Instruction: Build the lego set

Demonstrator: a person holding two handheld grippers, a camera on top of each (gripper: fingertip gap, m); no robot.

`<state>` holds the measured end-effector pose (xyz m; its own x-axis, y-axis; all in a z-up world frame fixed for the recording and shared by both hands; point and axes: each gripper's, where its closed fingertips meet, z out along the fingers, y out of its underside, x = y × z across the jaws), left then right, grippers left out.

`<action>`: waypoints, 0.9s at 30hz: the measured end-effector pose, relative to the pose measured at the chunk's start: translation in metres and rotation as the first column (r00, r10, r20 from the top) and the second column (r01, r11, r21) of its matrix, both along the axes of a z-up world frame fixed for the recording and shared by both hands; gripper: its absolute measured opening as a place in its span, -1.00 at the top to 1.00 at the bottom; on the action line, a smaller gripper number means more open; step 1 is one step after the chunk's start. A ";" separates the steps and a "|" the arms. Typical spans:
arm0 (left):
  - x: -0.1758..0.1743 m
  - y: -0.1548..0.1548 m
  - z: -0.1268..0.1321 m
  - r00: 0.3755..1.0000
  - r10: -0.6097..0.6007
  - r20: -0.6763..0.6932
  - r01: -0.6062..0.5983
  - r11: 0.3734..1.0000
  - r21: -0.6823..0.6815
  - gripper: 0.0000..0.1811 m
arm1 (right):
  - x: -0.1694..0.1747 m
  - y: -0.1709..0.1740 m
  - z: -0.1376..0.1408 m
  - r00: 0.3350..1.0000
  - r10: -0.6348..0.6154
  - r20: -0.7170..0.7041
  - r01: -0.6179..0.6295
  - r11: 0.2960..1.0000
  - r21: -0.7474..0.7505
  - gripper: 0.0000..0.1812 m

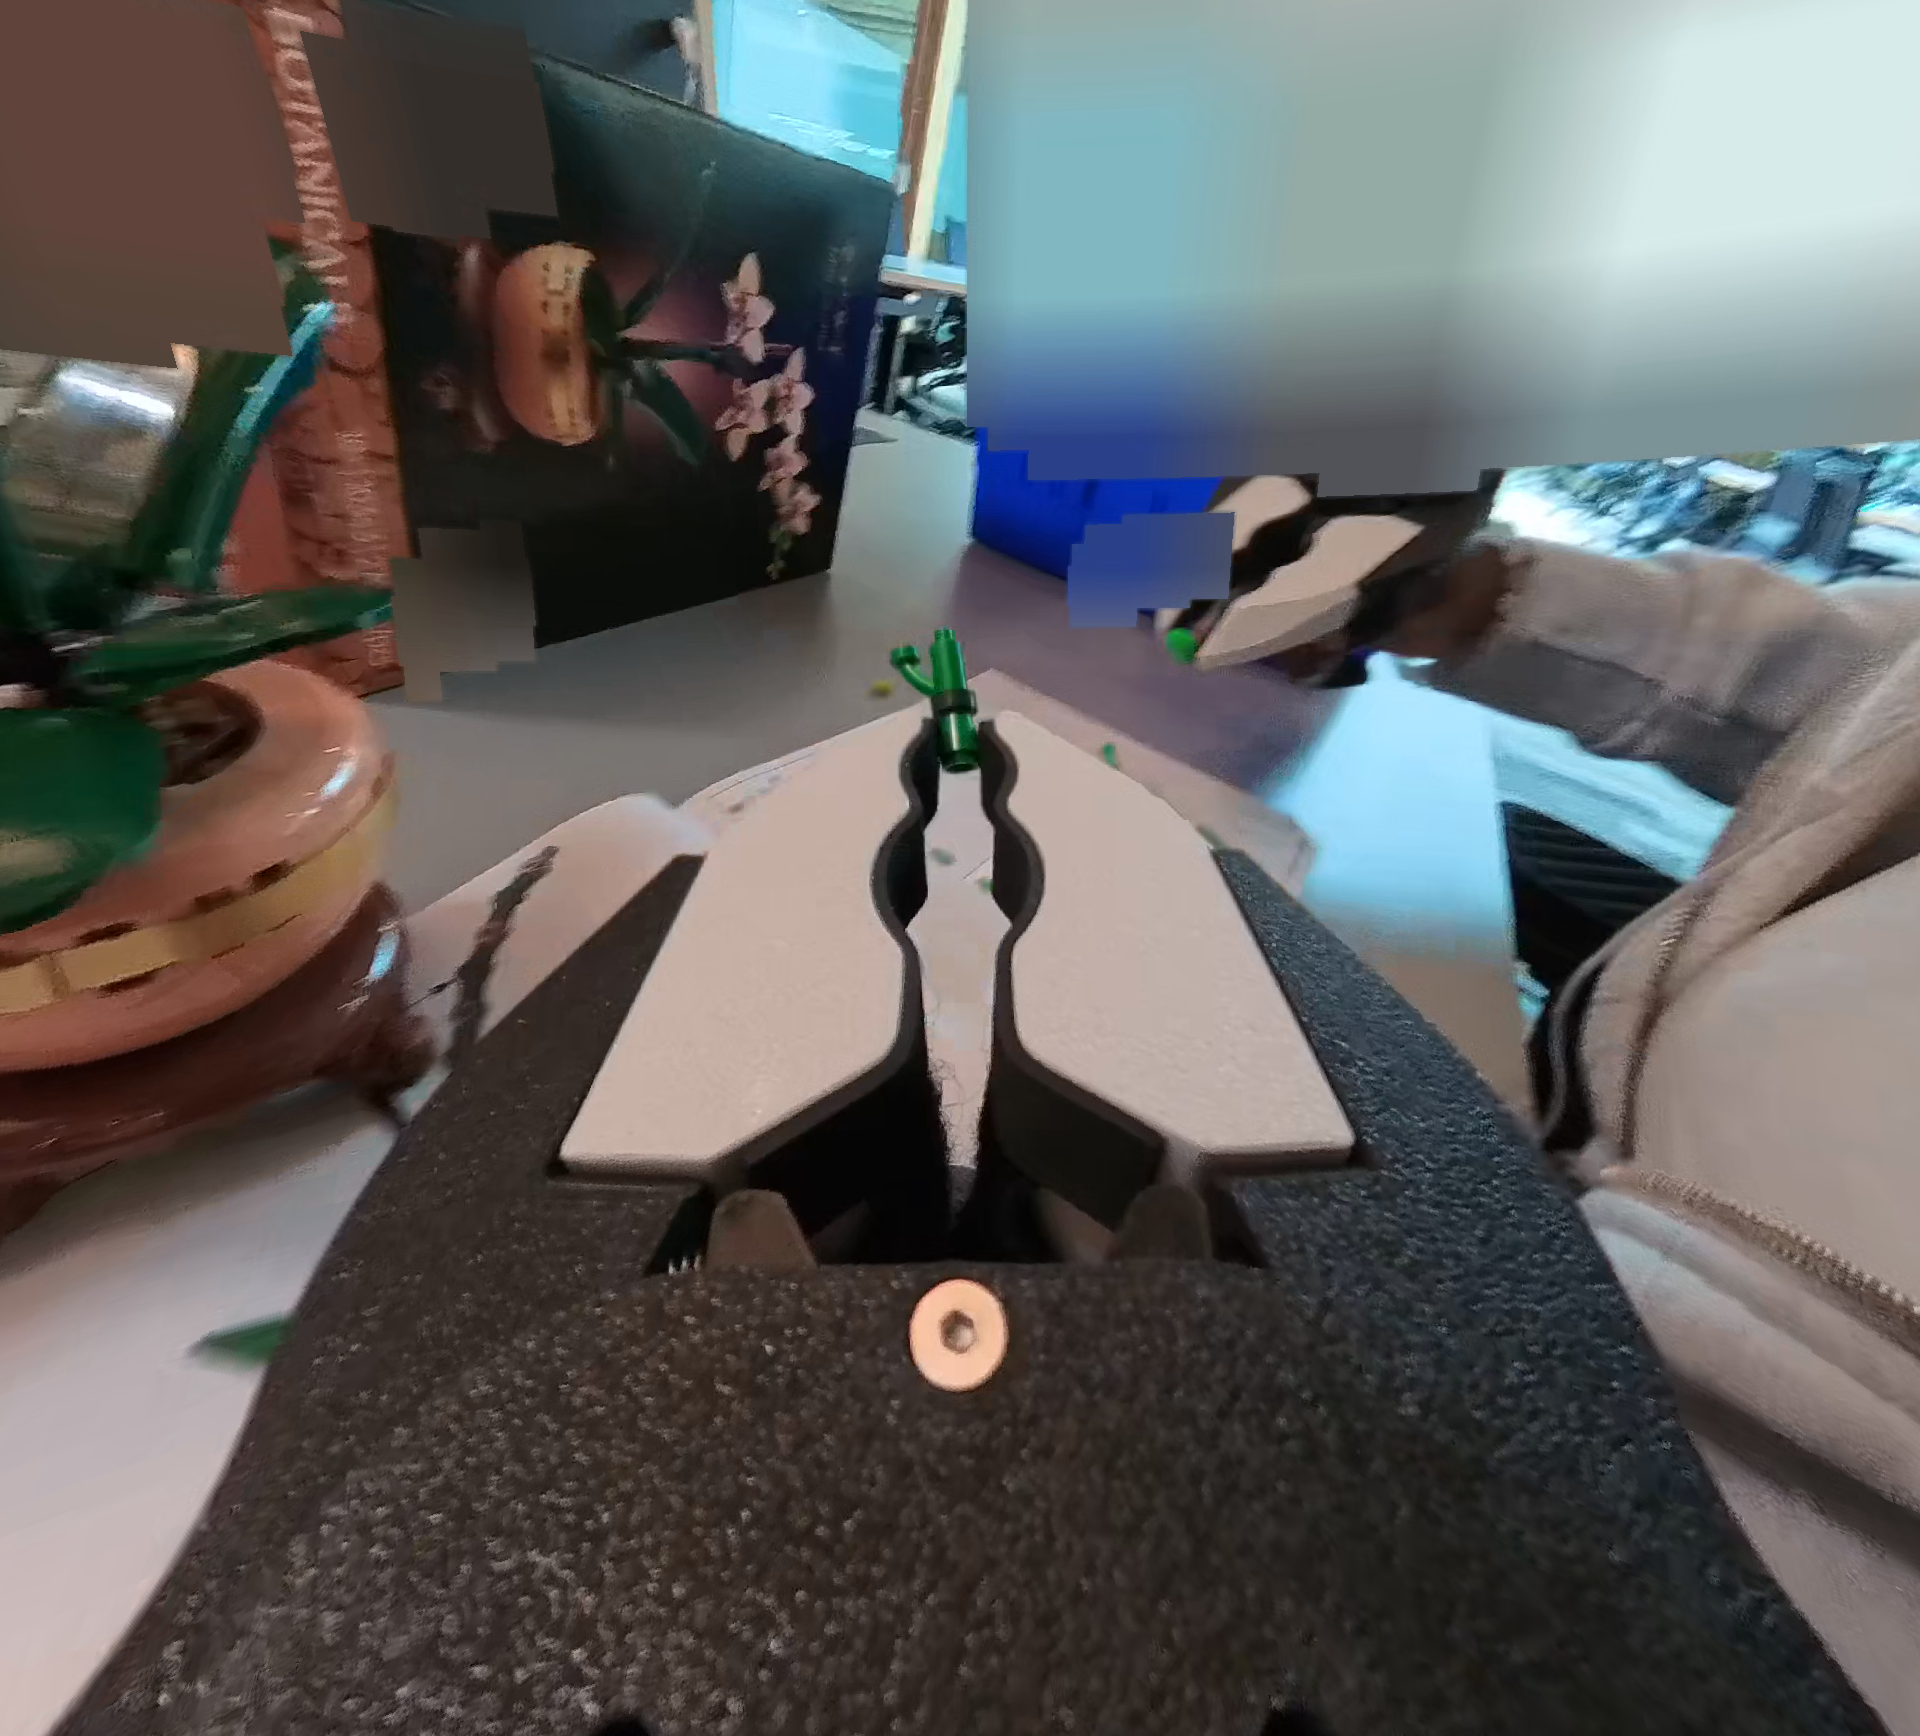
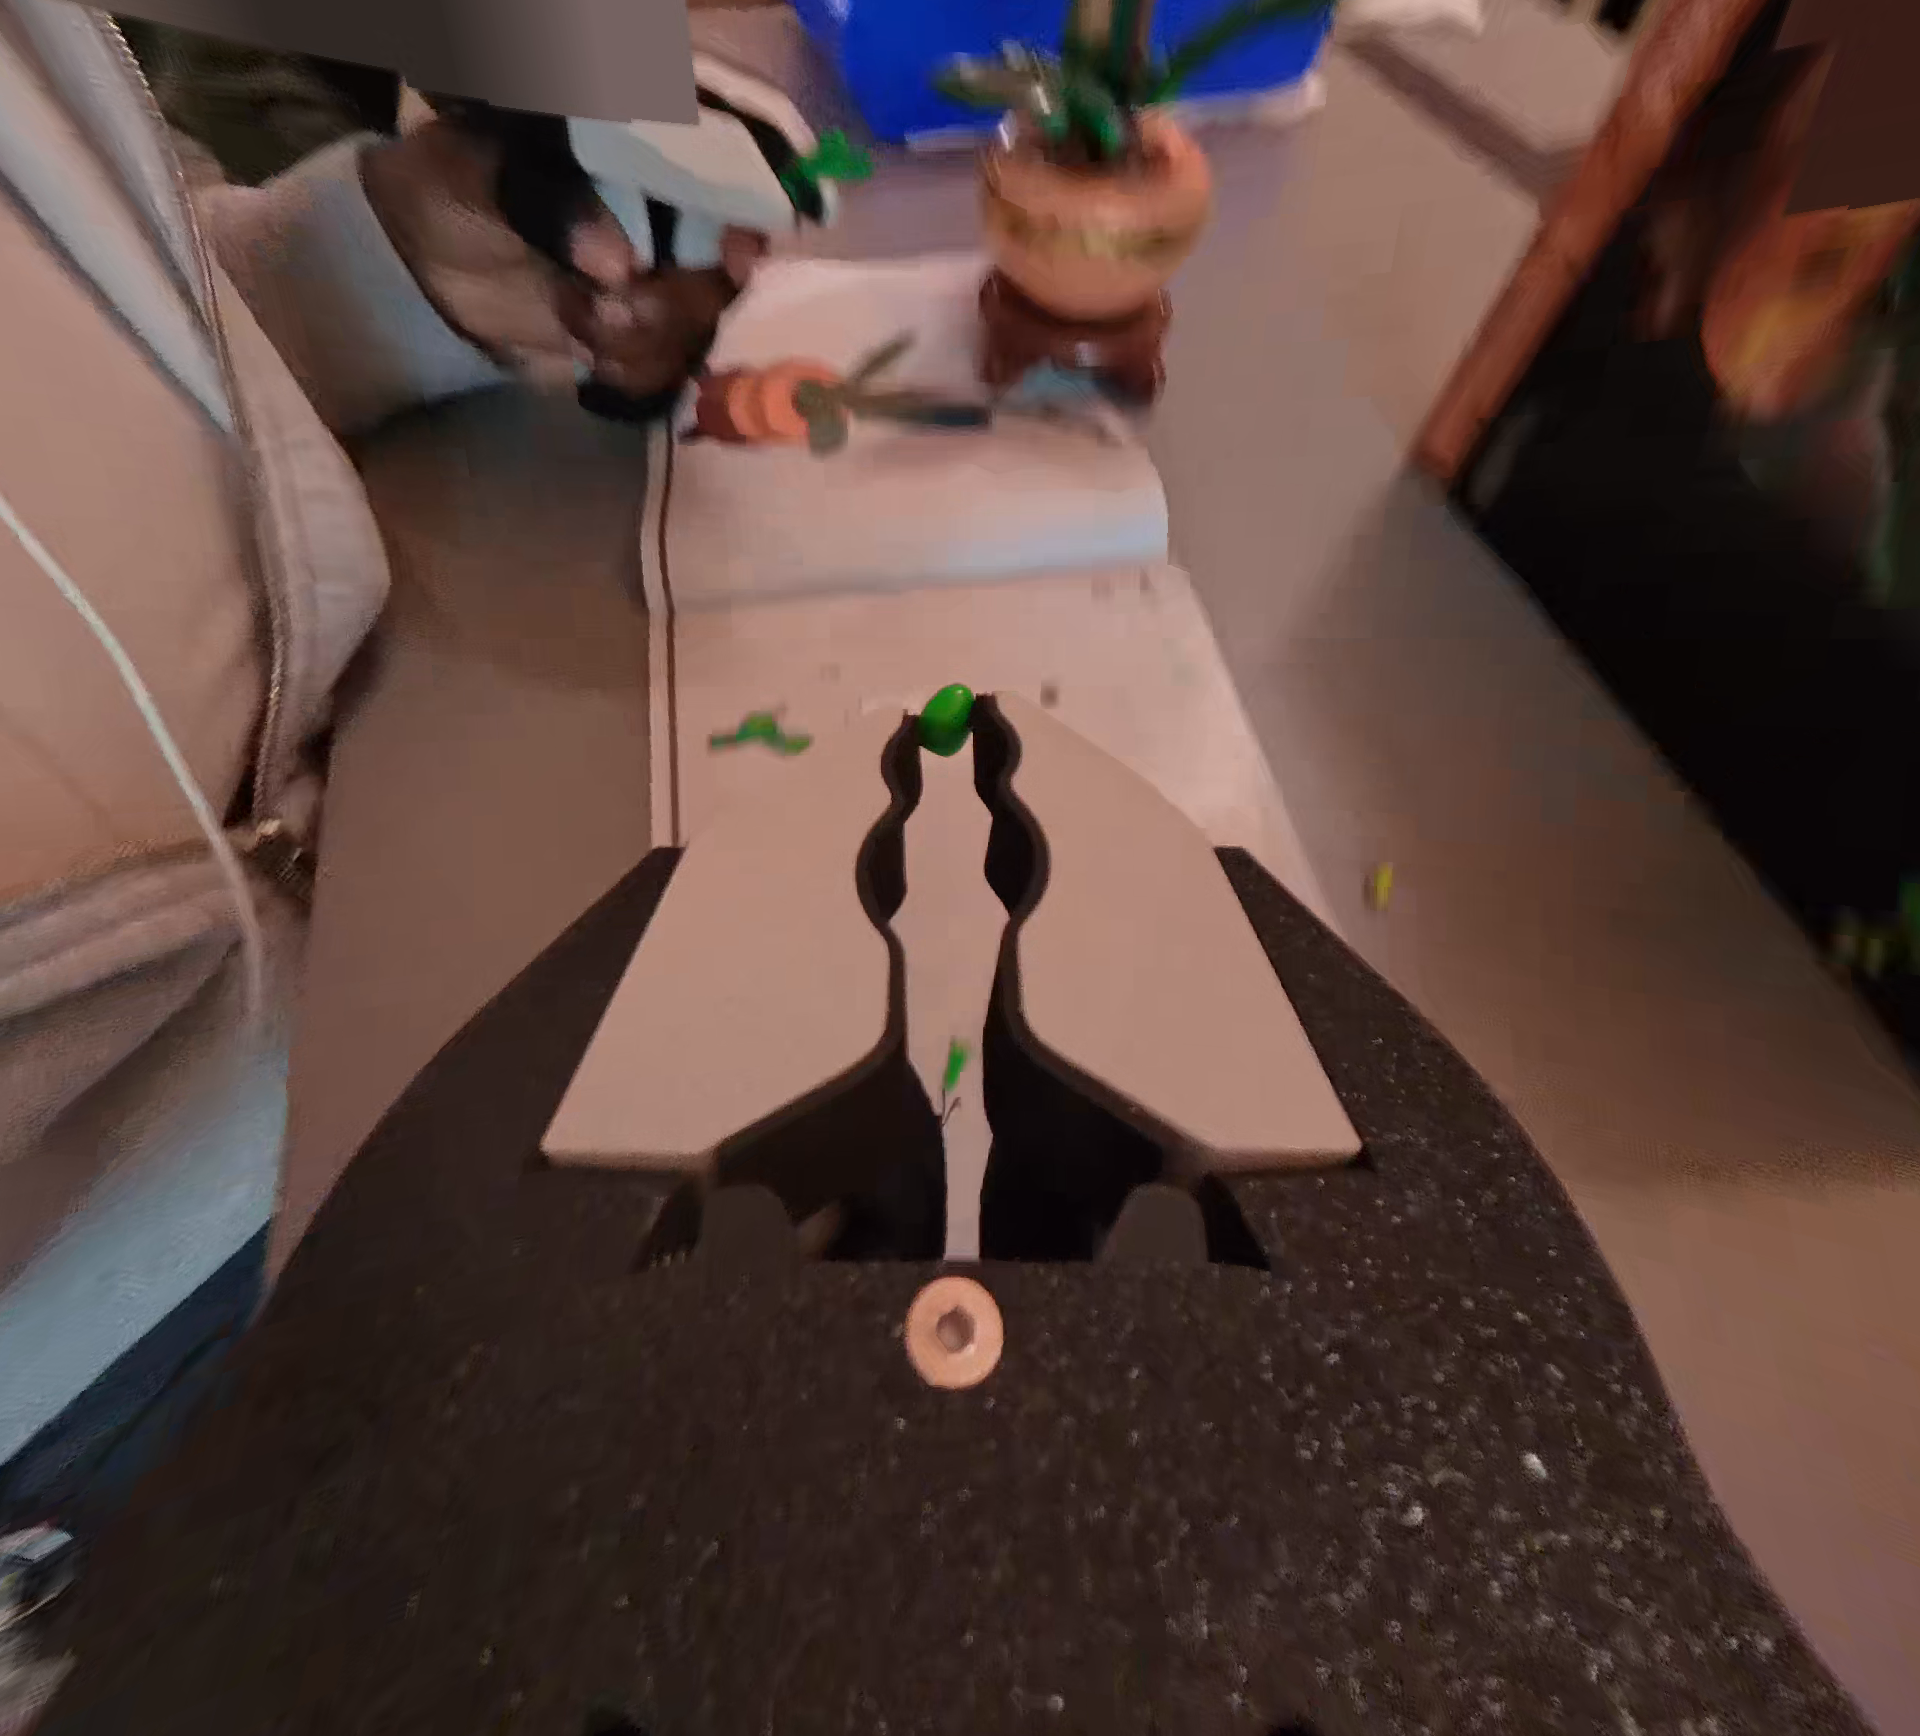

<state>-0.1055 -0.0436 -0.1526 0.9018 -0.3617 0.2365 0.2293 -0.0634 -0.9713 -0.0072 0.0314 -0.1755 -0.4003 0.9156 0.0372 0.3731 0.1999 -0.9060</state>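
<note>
I have a part in each gripper, so I judge this to be the step of joining two small pieces before they go on the plant. My left gripper (image 1: 956, 736) is pinched on a green stem (image 1: 951, 699), which stands up out of the fingertips with a small side branch pointing left. My right gripper (image 2: 951, 730) is clamped on a round green bud (image 2: 945, 718), held right at the tips.

The two grippers are well apart; from the left wrist view the right one sits ahead and off to the right. The pot (image 1: 197, 865) with its green leaves is close on the left of my left gripper, and the box (image 1: 644, 367) stands beyond it. Loose green bits (image 2: 758, 736) lie on the table (image 2: 1351, 647) just left of my right fingertips.

Next I would bring the bud to the stem's top and press it on, keeping both aligned; with grips this slight either piece could twist or pop out.
</note>
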 end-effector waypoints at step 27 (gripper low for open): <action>0.036 0.015 0.059 0.978 -0.159 0.133 0.129 0.969 0.211 0.94 | -0.059 -0.071 0.076 0.841 0.203 -0.501 -0.271 0.960 -0.066 0.90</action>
<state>-0.0690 -0.0282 -0.0934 0.7975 -0.5384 0.2723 0.3735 0.0860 -0.9236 -0.0664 -0.0398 -0.0993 -0.5672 0.8053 0.1727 -0.1643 0.0948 -0.9818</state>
